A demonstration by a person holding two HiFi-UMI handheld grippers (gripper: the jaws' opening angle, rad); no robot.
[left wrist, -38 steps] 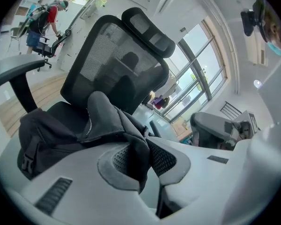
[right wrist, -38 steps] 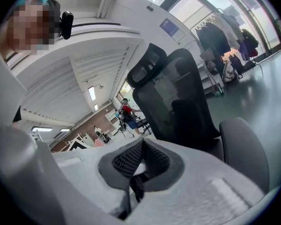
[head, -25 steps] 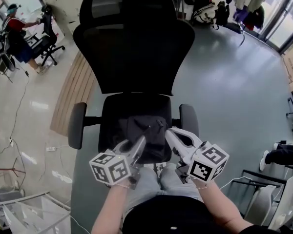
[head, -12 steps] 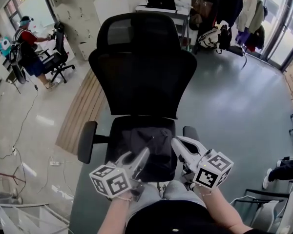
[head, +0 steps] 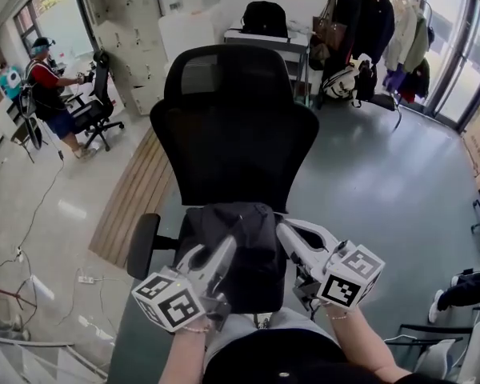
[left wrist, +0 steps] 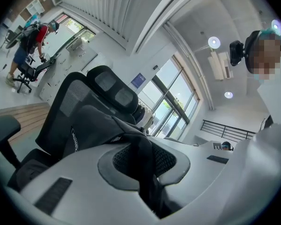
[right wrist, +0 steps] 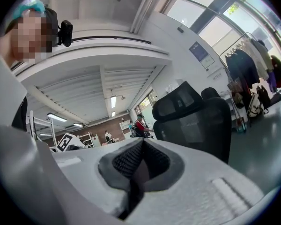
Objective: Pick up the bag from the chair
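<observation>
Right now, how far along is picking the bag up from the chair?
Done: both grips, the left gripper and right gripper are shut on the black bag. In hand: the bag hangs between them before the office chair. Left: clearing the seat, which the bag hides.

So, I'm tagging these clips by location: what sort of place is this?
Probably an open-plan office or lab workspace: a black high-backed mesh office chair on a grey floor, with a rail of hanging coats and tall white cabinets behind it.
</observation>
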